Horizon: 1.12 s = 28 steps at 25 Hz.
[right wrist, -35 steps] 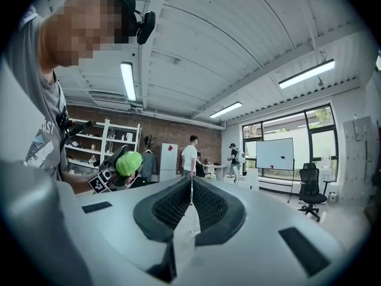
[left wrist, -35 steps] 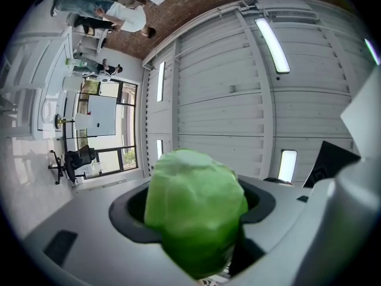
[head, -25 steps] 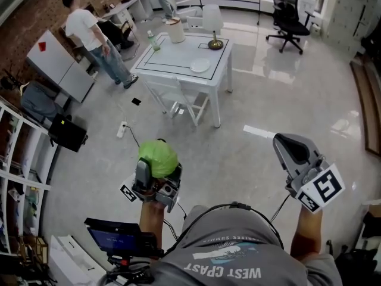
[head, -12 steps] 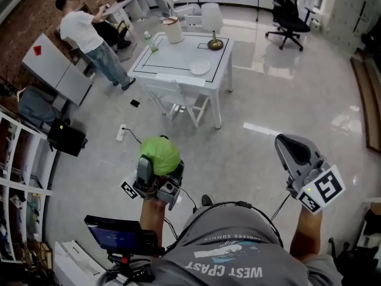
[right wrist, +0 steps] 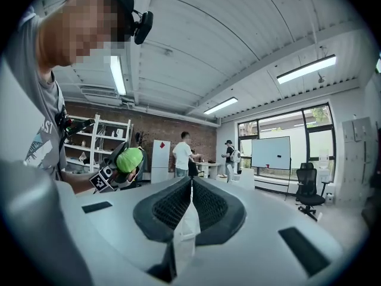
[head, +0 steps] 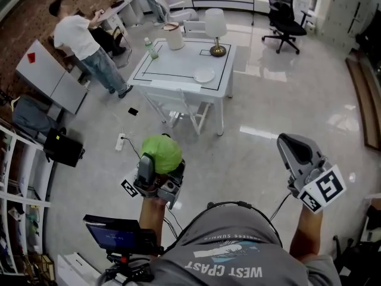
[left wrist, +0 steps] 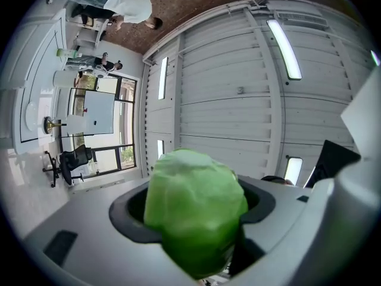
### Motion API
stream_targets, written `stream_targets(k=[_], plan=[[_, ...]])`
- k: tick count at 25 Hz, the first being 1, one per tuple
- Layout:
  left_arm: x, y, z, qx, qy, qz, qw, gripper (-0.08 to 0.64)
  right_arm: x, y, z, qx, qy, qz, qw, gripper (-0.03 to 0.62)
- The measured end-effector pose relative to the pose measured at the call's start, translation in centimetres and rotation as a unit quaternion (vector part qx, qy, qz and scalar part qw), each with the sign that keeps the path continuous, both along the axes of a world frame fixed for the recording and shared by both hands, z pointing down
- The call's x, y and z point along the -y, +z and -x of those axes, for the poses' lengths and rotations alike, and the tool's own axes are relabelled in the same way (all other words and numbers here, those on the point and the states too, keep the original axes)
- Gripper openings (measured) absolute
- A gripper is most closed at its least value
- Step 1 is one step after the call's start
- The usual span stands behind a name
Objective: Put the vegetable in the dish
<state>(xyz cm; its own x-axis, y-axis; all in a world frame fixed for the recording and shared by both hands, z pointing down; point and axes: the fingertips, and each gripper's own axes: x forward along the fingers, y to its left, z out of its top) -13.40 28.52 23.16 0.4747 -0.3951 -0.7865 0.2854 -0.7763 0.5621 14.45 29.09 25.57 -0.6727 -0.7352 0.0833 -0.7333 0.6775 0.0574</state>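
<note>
Two grippers are held over the grey floor [head: 268,106], well short of the white table [head: 172,67]. The left gripper [head: 159,163] has its jaws part-way apart and clamped on the green vegetable [head: 161,152], which bulges out past both pads in the left gripper view. The vegetable hangs in the air above the floor, well apart from the dish [head: 204,75]. The dish lies bare on the table near its front edge, with a lamp [head: 216,31] at the far corner and a bottle [head: 151,47] and a white tub [head: 174,36] on the far left. The right gripper [head: 296,149] has its jaws pressed together with nothing between them. Its cube [head: 321,189] carries a black-and-white square marker. The person's grey shirt [head: 232,252] reads "WEST" and then a word like "COAST"; the smaller line above it is too small to read. A white cabinet [head: 44,76] at the left bears a red diamond, with no lettering legible.
</note>
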Motion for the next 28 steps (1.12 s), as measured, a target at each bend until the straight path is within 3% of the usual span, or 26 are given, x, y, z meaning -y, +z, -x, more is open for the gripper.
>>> stream_targets(k=[10,21,28], plan=[[3.8,0.3,1.0,-0.001,0.0,0.004,1.0,0.334,3.9,0.2,1.5,-0.009,-0.008,0.007,1.0,0.009],[9.6,-1.0,-4.6,0.011,-0.044,0.0,0.999,0.334,11.1,-1.0,-3.8,0.007,-0.053,0.002,0.999,0.009],[10.8,-0.3,-5.7,0.024,-0.067,0.004,0.9975,0.334,13.2,0.0,-3.9,0.008,-0.083,0.004,0.997,0.009]])
